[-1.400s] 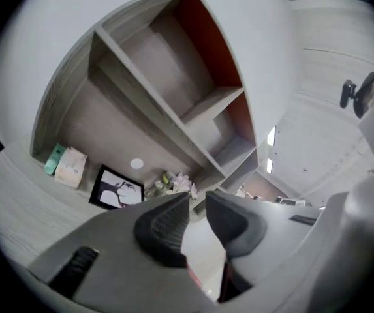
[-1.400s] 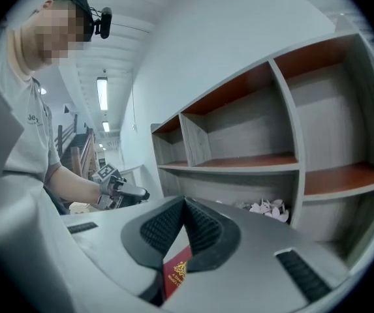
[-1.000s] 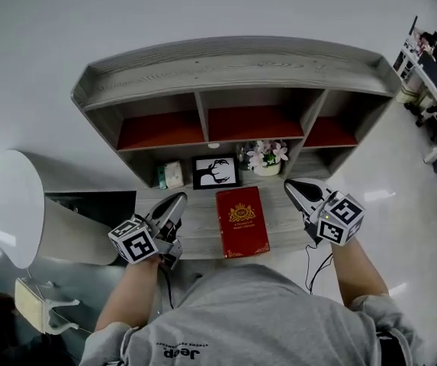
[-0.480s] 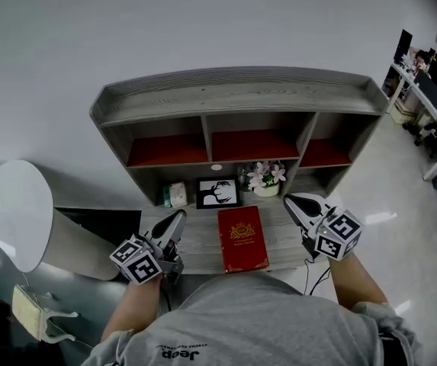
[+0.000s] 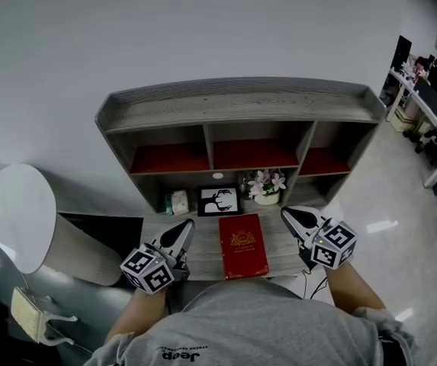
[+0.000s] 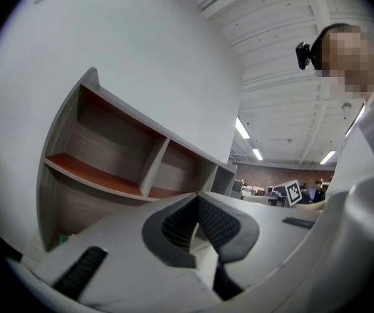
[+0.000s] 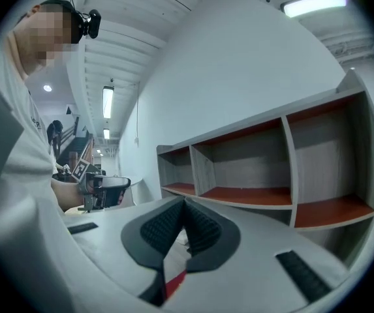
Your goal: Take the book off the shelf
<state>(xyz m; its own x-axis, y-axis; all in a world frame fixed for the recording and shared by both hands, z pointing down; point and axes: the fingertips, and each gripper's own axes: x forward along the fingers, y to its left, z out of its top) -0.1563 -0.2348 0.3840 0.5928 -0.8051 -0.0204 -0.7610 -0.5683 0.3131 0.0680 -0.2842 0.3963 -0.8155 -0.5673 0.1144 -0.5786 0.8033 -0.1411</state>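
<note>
- Currently, a white round object [image 5: 16,216] is standing at the far left, beside the table [image 5: 203,246].
- The left gripper [image 5: 185,225] is hovering over the left part of the table, pointing towards the shelf unit [image 5: 237,101]. In the left gripper view, the jaws of the left gripper [image 6: 198,197] are pressing together at the tips and are holding nothing.
- A small box [image 5: 177,202] is standing at the back of the table, under the left compartment of the shelf unit.
- A framed picture [image 5: 219,200] with a dark silhouette is standing just beside the box, on its right.
- The book [image 5: 242,246], red with a gold emblem on the cover, is lying flat on the table in front of the framed picture. It is lying between the two grippers and is touching neither.
- A flower pot [image 5: 266,187] is standing behind the book, to the right of the framed picture.
- The right gripper [image 5: 285,213] is hovering over the right part of the table, near the right edge of the book. In the right gripper view, the jaws of the right gripper [image 7: 184,201] are meeting at the tips and are gripping nothing.
- The shelf unit is standing against the wall [image 5: 203,29], and its three red-floored compartments are facing the person.
</note>
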